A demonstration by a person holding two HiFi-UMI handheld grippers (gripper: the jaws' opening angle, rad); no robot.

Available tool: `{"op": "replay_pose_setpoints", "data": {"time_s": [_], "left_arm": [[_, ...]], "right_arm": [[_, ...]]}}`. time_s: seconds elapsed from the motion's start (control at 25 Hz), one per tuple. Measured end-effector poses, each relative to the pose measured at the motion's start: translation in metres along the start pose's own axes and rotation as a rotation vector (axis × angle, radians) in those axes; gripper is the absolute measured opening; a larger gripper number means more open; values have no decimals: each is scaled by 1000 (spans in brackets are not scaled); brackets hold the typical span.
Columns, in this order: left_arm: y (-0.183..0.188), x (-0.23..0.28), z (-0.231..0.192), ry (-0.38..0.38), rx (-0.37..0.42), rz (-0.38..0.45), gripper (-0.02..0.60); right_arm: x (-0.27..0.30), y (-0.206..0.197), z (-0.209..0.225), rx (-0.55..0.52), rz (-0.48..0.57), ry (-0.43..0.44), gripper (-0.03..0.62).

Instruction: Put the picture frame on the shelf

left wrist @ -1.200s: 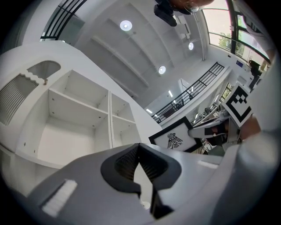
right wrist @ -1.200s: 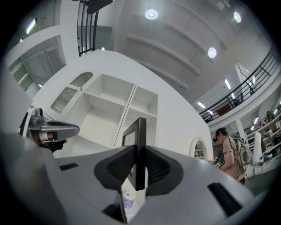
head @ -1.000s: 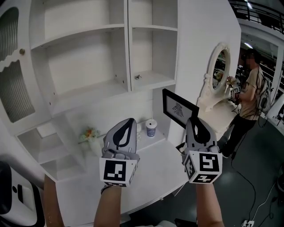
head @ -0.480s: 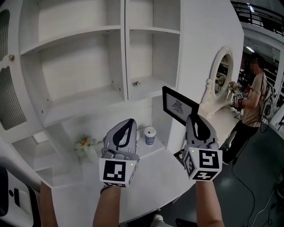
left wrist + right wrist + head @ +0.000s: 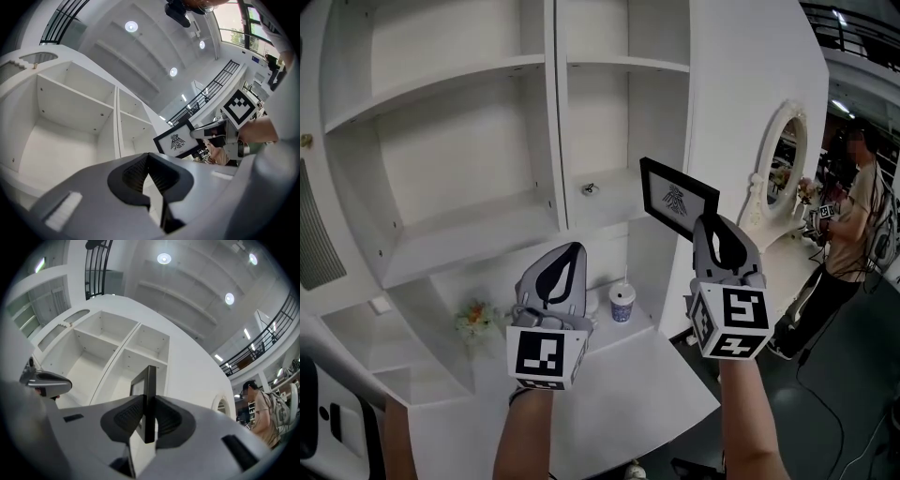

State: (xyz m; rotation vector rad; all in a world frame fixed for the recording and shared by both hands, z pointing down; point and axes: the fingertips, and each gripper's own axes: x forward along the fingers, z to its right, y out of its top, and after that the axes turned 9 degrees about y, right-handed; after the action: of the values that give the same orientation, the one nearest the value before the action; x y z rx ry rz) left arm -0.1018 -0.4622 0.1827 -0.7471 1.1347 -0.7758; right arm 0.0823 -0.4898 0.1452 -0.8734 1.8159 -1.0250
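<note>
My right gripper (image 5: 713, 228) is shut on the lower edge of a black picture frame (image 5: 678, 199) with a small bird-like print on white. It holds the frame upright, in front of the right-hand compartment of the white shelf unit (image 5: 555, 112), level with that compartment's board (image 5: 623, 190). In the right gripper view the frame (image 5: 149, 383) stands edge-on between the ribbed pads (image 5: 127, 414). My left gripper (image 5: 566, 260) hovers lower and to the left, shut and holding nothing. In the left gripper view the frame (image 5: 176, 142) shows to the right of the jaws.
A small metal object (image 5: 590, 188) lies on the right compartment's board. A blue-and-white cup (image 5: 622, 303) and a small flower bunch (image 5: 473, 317) stand on the white desk (image 5: 619, 403) below. An oval mirror (image 5: 783, 155) and a person (image 5: 861, 202) are off to the right.
The right gripper has lifted the frame, from below the compartment's board to about level with it. The head view has swung so the shelves sit lower and nearer. The left gripper stays low.
</note>
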Motion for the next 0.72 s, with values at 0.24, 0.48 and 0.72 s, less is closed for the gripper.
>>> {"op": "replay_pose_setpoints", "data": {"time_s": [0.24,0.48,0.72], "left_arm": [[-1,25,-6,13,21,12,9],[-8,42,-13,35,29,8,9],[-21,52,-15,56,49,-14,9]], "right_arm": [[36,-9,15,56,-11,-1,80],[69,-22,37,162,-39,-29,80],[101,-39,48,230,-86,-51,80]]}}
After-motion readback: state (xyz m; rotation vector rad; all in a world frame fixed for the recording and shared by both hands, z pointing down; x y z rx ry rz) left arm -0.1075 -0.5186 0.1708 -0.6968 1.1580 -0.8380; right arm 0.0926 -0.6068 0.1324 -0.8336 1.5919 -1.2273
